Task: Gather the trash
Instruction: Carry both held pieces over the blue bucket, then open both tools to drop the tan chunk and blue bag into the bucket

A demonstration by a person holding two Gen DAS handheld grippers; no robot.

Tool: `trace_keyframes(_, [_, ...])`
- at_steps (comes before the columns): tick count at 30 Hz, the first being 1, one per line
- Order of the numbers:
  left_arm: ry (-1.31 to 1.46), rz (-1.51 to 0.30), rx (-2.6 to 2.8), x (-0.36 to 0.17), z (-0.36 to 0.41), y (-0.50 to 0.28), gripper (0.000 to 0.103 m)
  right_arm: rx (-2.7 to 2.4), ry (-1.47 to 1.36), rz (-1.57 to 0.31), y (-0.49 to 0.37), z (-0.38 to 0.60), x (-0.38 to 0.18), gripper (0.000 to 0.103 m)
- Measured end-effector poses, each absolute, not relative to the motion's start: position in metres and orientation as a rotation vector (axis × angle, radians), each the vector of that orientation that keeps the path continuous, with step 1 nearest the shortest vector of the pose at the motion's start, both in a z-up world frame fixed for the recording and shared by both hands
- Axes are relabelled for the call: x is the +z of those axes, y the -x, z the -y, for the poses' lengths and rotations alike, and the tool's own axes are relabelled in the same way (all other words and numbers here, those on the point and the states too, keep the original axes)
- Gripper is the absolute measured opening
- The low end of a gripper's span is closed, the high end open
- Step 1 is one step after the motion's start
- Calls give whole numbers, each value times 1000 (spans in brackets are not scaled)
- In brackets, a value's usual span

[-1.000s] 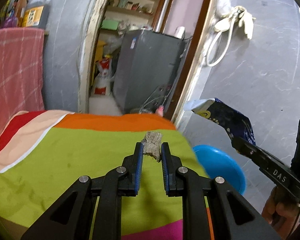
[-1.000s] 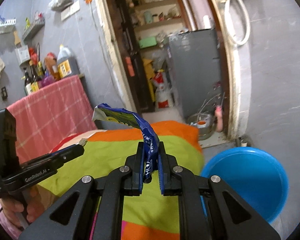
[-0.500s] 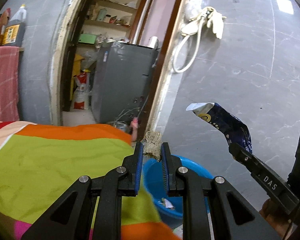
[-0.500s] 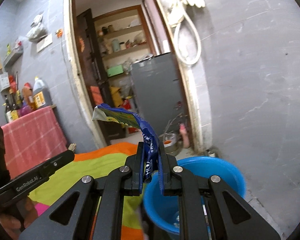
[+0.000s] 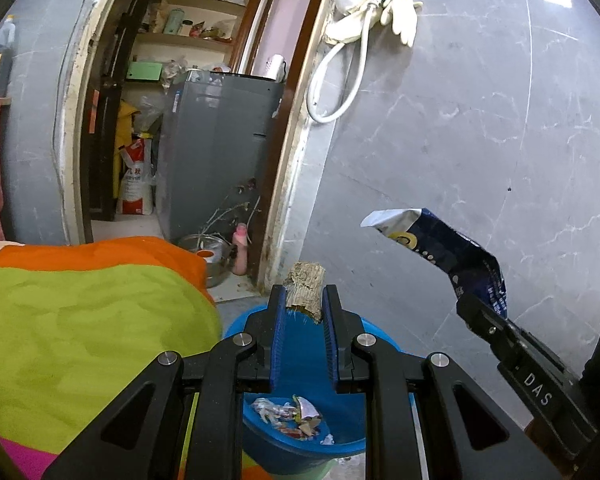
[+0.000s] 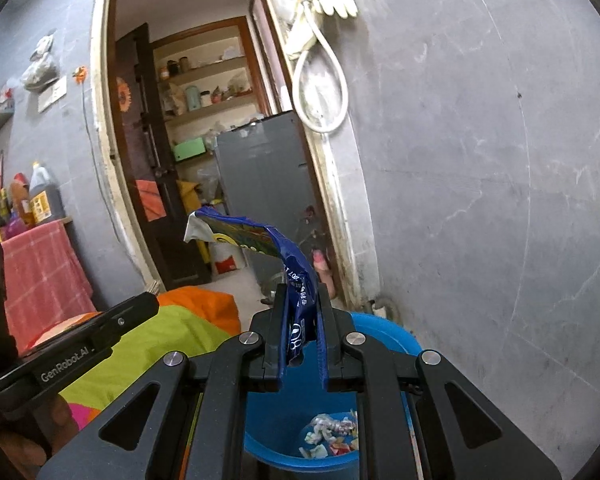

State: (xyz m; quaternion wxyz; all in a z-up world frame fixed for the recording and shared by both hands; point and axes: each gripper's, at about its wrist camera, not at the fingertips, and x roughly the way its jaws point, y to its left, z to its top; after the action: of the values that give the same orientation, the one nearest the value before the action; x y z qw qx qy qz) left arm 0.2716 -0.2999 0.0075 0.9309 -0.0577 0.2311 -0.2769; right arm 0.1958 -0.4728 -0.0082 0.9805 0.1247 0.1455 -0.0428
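Gripping a stubby, fibrous brown scrap [image 5: 305, 291] between blue-padded fingers [image 5: 278, 332], left gripper [image 5: 303, 322] clenched on it, poised above the blue basin [image 5: 342, 436]. Scrap upright and a little tilted, its frayed top poking past the fingertips, its lower end caught between the pads. Basin directly below in the left wrist view, already holding a small heap of crumpled wrappers [image 5: 296, 416] (white, red and silvery bits, too small to sort further).

Pinching a crinkled dark blue snack packet [image 6: 268, 248], right gripper [image 6: 302, 334] closed on its lower part, the torn white-and-yellow mouth of the packet drooping off to the left. Same packet seen from the left wrist camera [image 5: 444, 252], held up beside the grey marbled wall [image 5: 480, 140], with the black right gripper body marked "DAS" below it. Basin rim [image 6: 392, 338] showing just behind and under the right fingers, wrappers [image 6: 332, 436] lying at its bottom.

Beside the basin on the left, a bed cover [image 5: 80, 304] in green, orange and pink bands, touching or nearly touching the basin edge (cannot tell which). Beyond, an open doorway with a grey fridge [image 5: 216, 152] and shelves; a white hose [image 5: 340, 80] and pale gloves [image 5: 396, 12] hanging on the wall.
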Motion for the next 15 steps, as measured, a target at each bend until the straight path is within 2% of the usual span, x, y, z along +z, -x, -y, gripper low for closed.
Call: trace_keyframes(15, [94,-546,-559,-15,320,-288,15,-87,-284,-382,-212,480,-23,11])
